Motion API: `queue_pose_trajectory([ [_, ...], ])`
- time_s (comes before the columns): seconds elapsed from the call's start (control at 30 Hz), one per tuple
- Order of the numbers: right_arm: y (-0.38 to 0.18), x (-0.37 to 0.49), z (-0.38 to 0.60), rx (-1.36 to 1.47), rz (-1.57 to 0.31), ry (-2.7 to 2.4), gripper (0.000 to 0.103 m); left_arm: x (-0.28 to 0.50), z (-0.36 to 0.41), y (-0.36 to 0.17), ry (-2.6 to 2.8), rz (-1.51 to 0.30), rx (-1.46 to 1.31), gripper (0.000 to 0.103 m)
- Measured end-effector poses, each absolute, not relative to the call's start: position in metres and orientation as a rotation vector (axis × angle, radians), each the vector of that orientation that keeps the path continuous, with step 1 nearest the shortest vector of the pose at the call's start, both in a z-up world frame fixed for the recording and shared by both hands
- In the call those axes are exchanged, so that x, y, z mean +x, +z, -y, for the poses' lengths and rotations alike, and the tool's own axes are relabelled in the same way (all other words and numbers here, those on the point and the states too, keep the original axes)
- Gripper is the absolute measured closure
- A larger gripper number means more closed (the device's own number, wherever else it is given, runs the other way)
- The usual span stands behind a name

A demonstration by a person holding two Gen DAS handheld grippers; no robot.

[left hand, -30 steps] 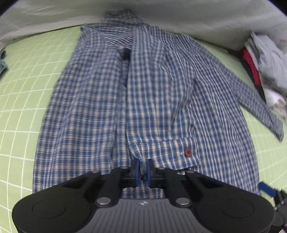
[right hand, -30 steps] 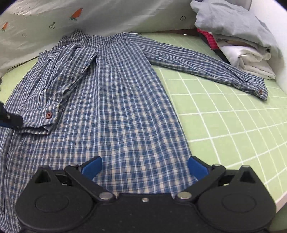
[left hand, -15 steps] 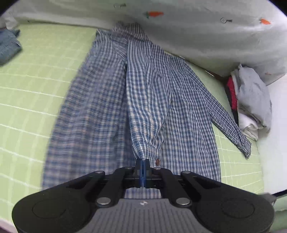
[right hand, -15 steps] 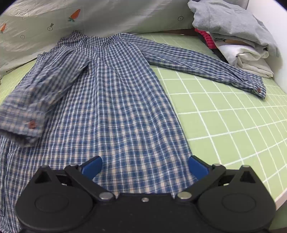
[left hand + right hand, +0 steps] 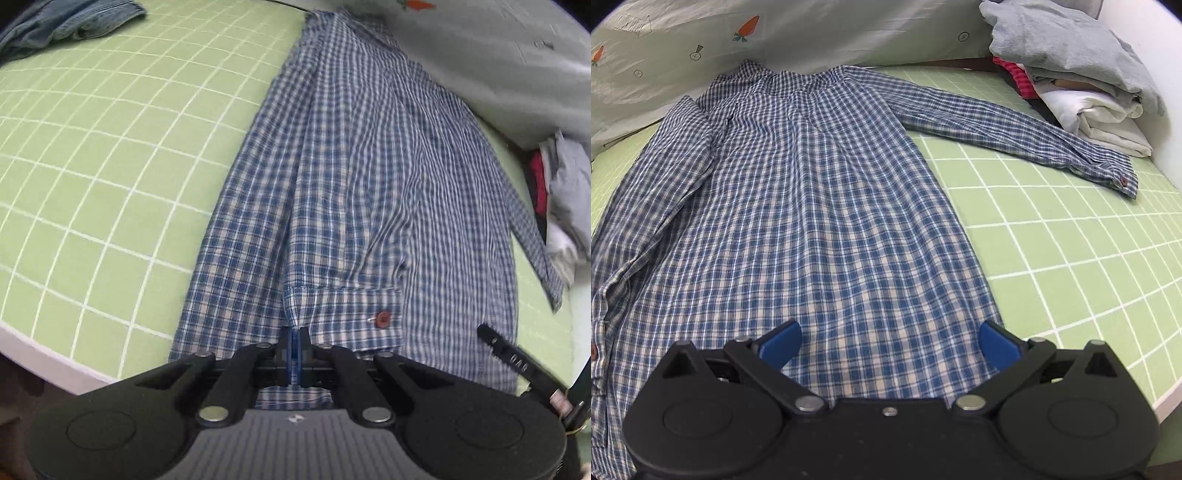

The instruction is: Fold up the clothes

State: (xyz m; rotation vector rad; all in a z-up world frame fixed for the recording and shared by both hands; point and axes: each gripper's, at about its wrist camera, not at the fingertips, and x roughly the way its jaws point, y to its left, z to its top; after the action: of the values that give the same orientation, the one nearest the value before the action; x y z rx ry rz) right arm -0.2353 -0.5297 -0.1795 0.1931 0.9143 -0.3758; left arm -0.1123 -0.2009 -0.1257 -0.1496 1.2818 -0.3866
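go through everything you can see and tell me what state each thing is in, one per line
Plaid shirt: spread flat on the bed, one sleeve folded over the body.
Other sleeve: stretched out sideways, cuff buttoned.
Left gripper: shut on the folded sleeve's cuff.
Right gripper: open, empty.
Clothes pile: stacked in the corner.

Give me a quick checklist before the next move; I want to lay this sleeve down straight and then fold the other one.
1. Left gripper shut on the sleeve cuff: ok.
2. Held sleeve drawn in over the shirt body, running lengthwise: ok.
3. Cuff flat, button showing: ok, though the fabric near the pinch is bunched.
4. Right gripper open and empty above the hem: ok.
5. Other sleeve folded in: not ok; it lies stretched out on the green sheet toward the clothes pile.
6. Hem edges aligned under the grippers: cannot tell, hidden.
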Motion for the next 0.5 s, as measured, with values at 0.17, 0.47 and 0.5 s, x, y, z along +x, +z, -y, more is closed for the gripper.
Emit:
queue_pose_trajectory([
  [0.17,-0.180,-0.237,0.529,0.194,-0.911,-0.373,0.000,-0.107,0.205,-0.116,-0.382,-1.266,-0.095,0.063],
  [0.47,-0.177,-0.232,0.532,0.229,-0.970,-0.404,0.000,-0.096,0.228,-0.054,-0.408,-1.082,-0.009,0.016],
  [0.5,-0.177,-0.232,0.531,0.231,-0.974,-0.406,0.000,-0.094,0.232,-0.048,-0.409,-1.061,0.000,0.014],
])
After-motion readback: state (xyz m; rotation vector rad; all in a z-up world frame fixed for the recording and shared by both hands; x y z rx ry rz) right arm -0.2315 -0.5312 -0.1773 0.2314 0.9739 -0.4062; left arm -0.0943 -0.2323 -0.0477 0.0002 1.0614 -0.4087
